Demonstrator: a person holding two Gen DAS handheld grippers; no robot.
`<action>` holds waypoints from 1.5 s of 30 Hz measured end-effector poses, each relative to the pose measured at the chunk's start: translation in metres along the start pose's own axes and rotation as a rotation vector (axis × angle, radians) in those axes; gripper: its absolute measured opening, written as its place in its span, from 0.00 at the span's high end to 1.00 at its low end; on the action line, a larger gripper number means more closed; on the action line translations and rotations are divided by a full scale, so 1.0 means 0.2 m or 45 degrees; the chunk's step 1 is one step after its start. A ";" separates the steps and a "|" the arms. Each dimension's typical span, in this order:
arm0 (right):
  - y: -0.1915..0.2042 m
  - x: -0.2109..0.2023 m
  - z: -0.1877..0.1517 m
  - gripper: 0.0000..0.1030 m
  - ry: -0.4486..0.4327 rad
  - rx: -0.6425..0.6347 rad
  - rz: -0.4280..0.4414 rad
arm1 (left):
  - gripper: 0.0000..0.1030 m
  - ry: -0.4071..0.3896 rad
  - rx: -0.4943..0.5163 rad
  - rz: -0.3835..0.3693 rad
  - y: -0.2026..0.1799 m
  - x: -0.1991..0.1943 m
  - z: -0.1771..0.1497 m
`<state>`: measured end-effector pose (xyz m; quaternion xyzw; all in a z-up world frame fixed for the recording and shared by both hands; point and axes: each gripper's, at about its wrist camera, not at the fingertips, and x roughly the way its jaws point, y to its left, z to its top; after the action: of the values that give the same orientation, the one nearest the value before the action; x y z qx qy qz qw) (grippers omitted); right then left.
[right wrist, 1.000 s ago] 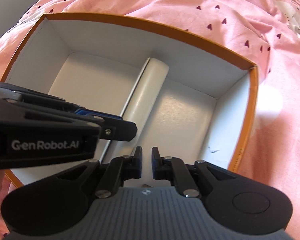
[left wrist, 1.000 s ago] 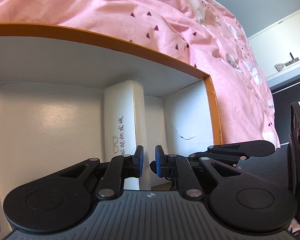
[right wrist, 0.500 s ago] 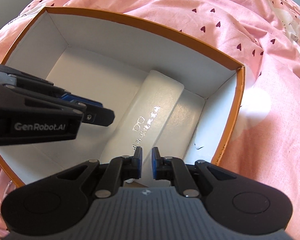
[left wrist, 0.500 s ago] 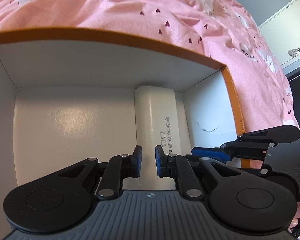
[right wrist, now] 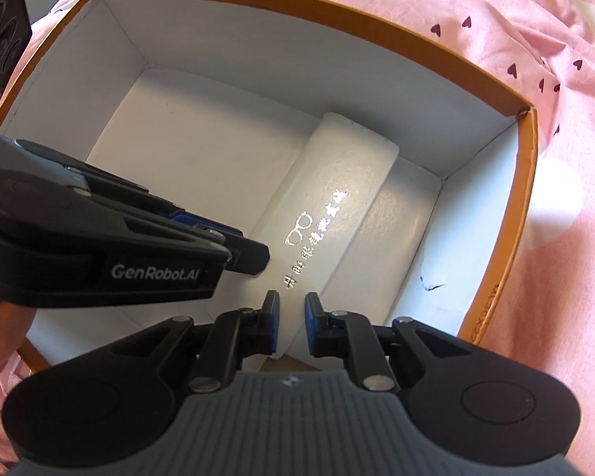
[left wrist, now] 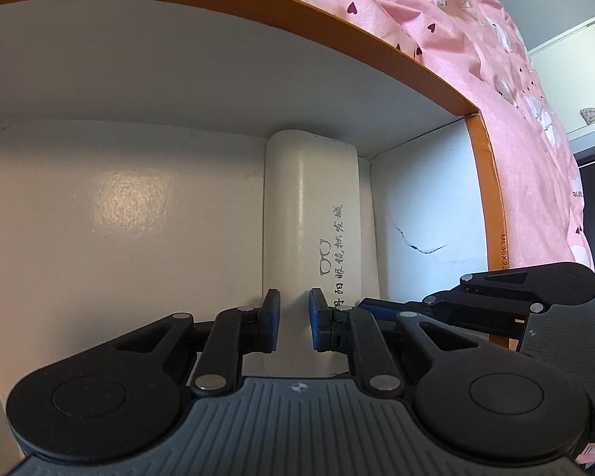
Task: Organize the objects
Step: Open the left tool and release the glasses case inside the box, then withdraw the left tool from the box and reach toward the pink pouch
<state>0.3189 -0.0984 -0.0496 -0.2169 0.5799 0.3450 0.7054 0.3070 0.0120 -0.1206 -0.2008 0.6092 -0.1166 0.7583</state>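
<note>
We look down into an open cardboard box with an orange rim and white inside walls (right wrist: 529, 182), which sits on a pink bedsheet printed with small dark hearts (right wrist: 496, 31). On the box floor lies a long white glasses case with a glasses outline and printed characters on its lid (right wrist: 337, 198). It lies flat, its far end close to the far wall, nearer the right wall than the left, with bare floor on both sides. The right wall carries a small dark crack.

Our left gripper (left wrist: 293, 313) hangs over the near end of the case with its blue-padded fingers drawn almost together, only a narrow gap between them and nothing clamped there. Our right gripper (right wrist: 291, 311) points down over the same end; its fingers are just starting to part, the gap still small, and nothing is between them. In the right wrist view the left gripper reaches in from the left, its tips just beside the case.
</note>
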 end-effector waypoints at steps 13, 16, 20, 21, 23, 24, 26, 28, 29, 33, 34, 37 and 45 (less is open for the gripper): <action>0.03 -0.14 0.01 0.90 -0.050 -0.136 -0.173 | 0.89 0.025 0.089 -0.080 -0.08 0.09 0.06; 0.02 -0.16 0.01 0.90 -0.050 -0.152 -0.209 | 0.89 0.021 0.111 -0.063 -0.10 0.10 0.06; 0.00 -0.15 -0.03 0.90 -0.062 -0.118 -0.173 | 0.89 0.038 0.111 -0.080 -0.09 0.07 0.05; 0.00 -0.16 -0.03 0.89 -0.065 -0.109 -0.161 | 0.89 0.031 0.125 -0.053 -0.09 0.05 0.04; 0.00 -0.19 -0.04 0.89 -0.070 -0.106 -0.137 | 0.89 -0.024 0.183 0.018 -0.12 -0.02 0.01; 0.02 -0.20 -0.04 0.88 -0.069 -0.109 -0.115 | 0.89 -0.047 0.206 0.042 -0.12 -0.07 -0.01; 0.07 -0.07 -0.05 0.84 -0.049 -0.122 -0.052 | 0.88 -0.084 0.234 0.061 -0.12 -0.16 -0.05; 0.12 -0.05 -0.08 0.82 -0.027 -0.139 -0.010 | 0.88 -0.130 0.260 0.091 -0.13 -0.25 -0.09; 0.14 -0.05 -0.09 0.82 -0.018 -0.154 -0.005 | 0.88 -0.156 0.277 0.111 -0.14 -0.28 -0.11; 0.22 0.00 -0.13 0.82 -0.008 -0.203 -0.035 | 0.88 -0.222 0.320 0.143 -0.16 -0.41 -0.19; 0.22 0.01 -0.13 0.82 0.002 -0.205 -0.043 | 0.88 -0.234 0.323 0.147 -0.16 -0.44 -0.22; 0.24 0.04 -0.15 0.82 0.004 -0.203 -0.085 | 0.88 -0.274 0.338 0.158 -0.16 -0.52 -0.28; 0.28 -0.04 -0.22 0.81 -0.097 -0.130 -0.066 | 0.82 -0.379 0.359 0.183 -0.13 -0.75 -0.48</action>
<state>0.2473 -0.0929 -0.0464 -0.2543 0.5285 0.3637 0.7237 0.1805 0.0360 0.0051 -0.0638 0.4807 -0.1152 0.8669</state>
